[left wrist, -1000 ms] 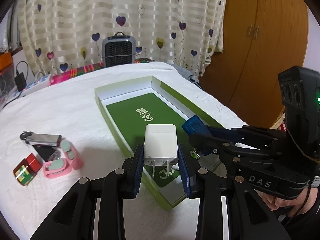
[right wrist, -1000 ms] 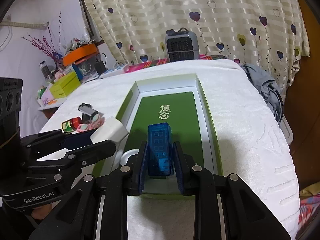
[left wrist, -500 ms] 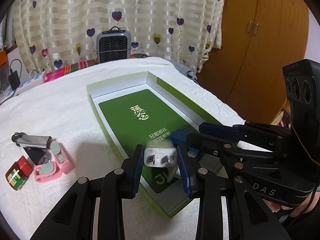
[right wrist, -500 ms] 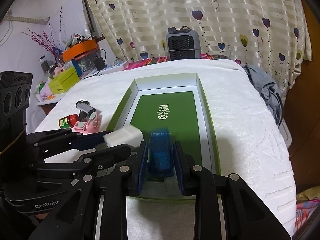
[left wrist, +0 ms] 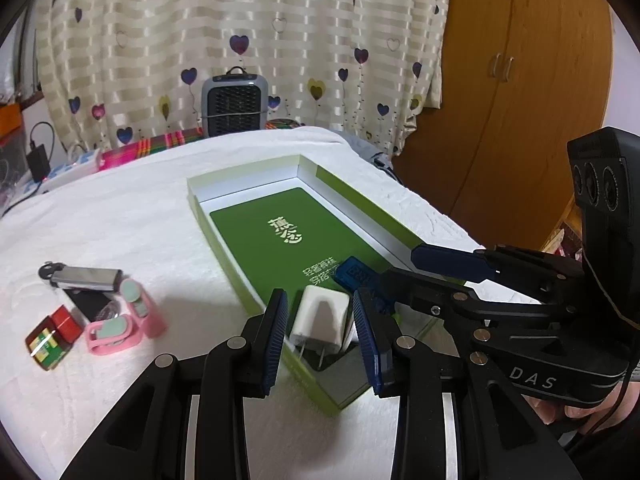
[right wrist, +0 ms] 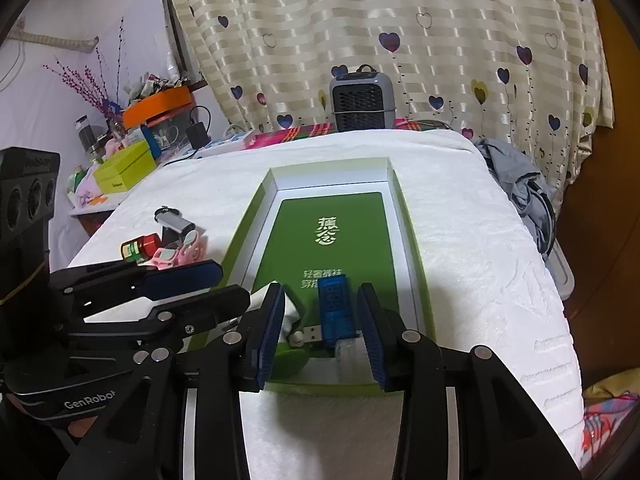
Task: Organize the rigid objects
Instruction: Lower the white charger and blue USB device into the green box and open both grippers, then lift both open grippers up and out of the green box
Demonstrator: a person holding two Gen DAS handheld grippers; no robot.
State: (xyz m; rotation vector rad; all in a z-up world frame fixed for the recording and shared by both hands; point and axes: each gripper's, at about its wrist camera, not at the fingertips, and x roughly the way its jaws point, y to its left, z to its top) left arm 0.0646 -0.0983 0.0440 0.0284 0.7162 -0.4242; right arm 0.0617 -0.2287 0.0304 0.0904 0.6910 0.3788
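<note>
A green-lined box (left wrist: 200,204) (right wrist: 408,216) lies open on the white towel. My left gripper (left wrist: 320,316) is open over the box's near end; a white plug charger (left wrist: 320,316) lies loose between its fingers, inside the box. My right gripper (right wrist: 322,316) is open too; a blue USB device (right wrist: 336,308) lies between its fingers in the box and shows in the left wrist view (left wrist: 356,274). A corner of the charger (right wrist: 290,314) shows beside the right gripper's left finger.
On the towel left of the box lie a silver lighter (left wrist: 88,278) (right wrist: 176,220), pink clips (left wrist: 128,320) (right wrist: 180,254) and a small red-green tin (left wrist: 50,338) (right wrist: 138,246). A grey heater (left wrist: 234,106) (right wrist: 362,100) stands at the back. Grey clothing (right wrist: 520,184) hangs off the right edge.
Both grippers lowered into the box's near end and opened. The white charger and the blue USB device left the fingers and now lie in the box.
</note>
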